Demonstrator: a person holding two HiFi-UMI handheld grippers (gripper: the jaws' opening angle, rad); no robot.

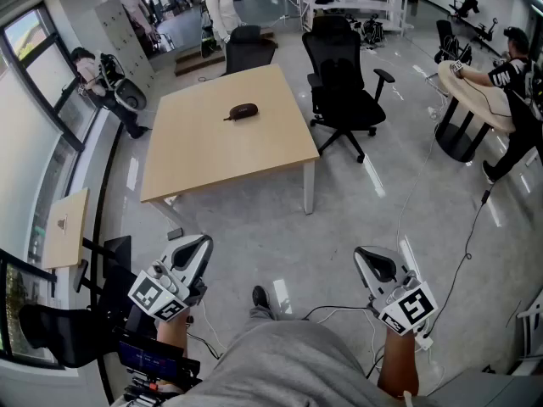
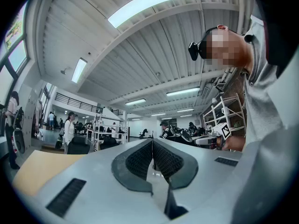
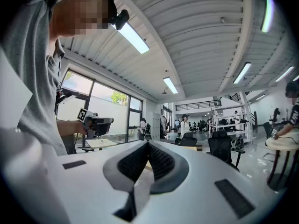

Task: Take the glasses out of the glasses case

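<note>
A dark, closed glasses case lies near the far middle of the light wooden table, well ahead of me across the floor. No glasses are in sight. I hold both grippers low, close to my body and far from the table. My left gripper is shut with nothing between its jaws, whose ribbed pads meet at the tip in the left gripper view. My right gripper is likewise shut and empty. Both point up towards the ceiling and the far room.
Two black office chairs stand at the table's far and right sides. A small wooden side table is at the left by the windows. A person leans on a round table at the right. Cables trail over the grey floor.
</note>
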